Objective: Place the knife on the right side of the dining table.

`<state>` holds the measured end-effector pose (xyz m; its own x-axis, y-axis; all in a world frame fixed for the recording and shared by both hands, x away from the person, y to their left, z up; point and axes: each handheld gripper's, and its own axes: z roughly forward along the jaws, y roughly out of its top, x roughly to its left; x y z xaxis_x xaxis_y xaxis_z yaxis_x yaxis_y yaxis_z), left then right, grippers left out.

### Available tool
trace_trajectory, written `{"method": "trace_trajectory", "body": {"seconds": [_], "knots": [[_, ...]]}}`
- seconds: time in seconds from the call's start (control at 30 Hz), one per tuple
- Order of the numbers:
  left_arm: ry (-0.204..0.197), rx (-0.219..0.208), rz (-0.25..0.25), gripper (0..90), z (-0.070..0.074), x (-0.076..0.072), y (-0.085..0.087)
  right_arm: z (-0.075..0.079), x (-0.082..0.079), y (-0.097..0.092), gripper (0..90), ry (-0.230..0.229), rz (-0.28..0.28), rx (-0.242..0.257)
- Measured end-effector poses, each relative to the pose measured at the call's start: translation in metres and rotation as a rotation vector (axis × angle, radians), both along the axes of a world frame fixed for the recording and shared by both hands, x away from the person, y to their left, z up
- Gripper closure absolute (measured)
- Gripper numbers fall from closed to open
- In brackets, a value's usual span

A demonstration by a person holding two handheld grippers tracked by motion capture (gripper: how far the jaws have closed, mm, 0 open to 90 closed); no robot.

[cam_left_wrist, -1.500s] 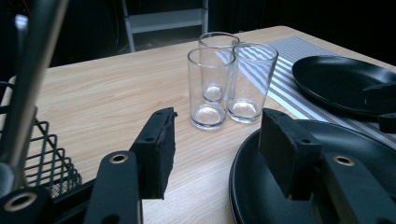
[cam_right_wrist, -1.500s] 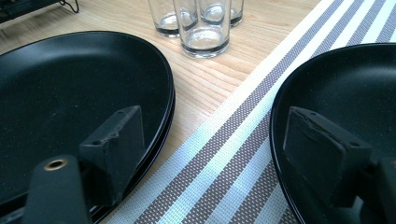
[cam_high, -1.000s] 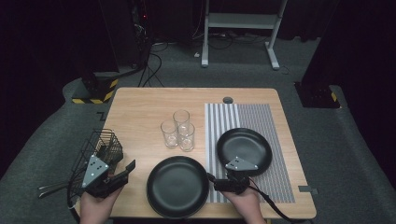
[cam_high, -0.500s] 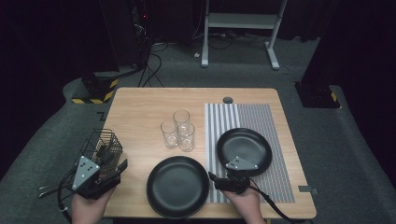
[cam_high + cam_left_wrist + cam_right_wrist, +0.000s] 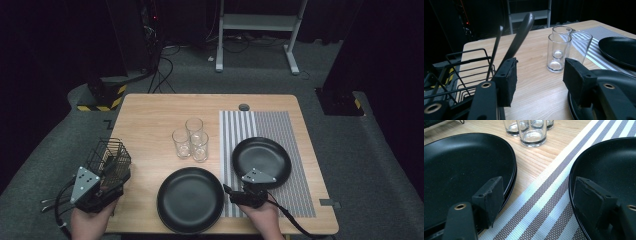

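Observation:
Two black plates lie at the front of the table, a large one (image 5: pixel 190 200) on bare wood and a smaller one (image 5: pixel 262 157) on the striped placemat (image 5: pixel 280 130). My right gripper (image 5: pixel 237 186) sits low between them and is open. Its jaws have just been closing with nothing gripped. In the right gripper view (image 5: pixel 536 195) one jaw stands at the large plate's rim (image 5: pixel 461 162), the other over the smaller plate (image 5: pixel 609 165). My left gripper (image 5: pixel 116 176) is open beside the wire basket (image 5: pixel 107 155). In the left gripper view (image 5: pixel 539 72) nothing lies between its jaws.
Three clear glasses (image 5: pixel 192 140) stand together mid-table, ahead of both grippers (image 5: pixel 559 50) (image 5: pixel 531 132). The basket (image 5: pixel 461 72) holds dark cutlery handles (image 5: pixel 520 35) leaning up to the right. It hangs at the table's left edge. Dark floor, cables and a desk frame lie beyond the table.
My left gripper has shifted a little to the left, closer to the wire basket. The right hand has kept its place between the plates.

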<state>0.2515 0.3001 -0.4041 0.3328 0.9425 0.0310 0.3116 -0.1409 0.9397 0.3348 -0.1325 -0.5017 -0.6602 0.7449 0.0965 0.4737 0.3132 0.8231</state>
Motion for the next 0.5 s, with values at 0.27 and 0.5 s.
{"method": "trace_trajectory", "body": {"seconds": [0.27, 0.5], "knots": [[-0.005, 0.001, 0.003, 44.2, 0.0029, 0.0014, 0.0021, 0.0005, 0.0004, -0.0020, 25.3, 0.012, 0.002, 0.023], [-0.012, 0.000, 0.004, 44.2, 0.0080, 0.0033, 0.0031, 0.0004, 0.0009, -0.0028, 25.7, 0.014, 0.002, 0.027]]}}
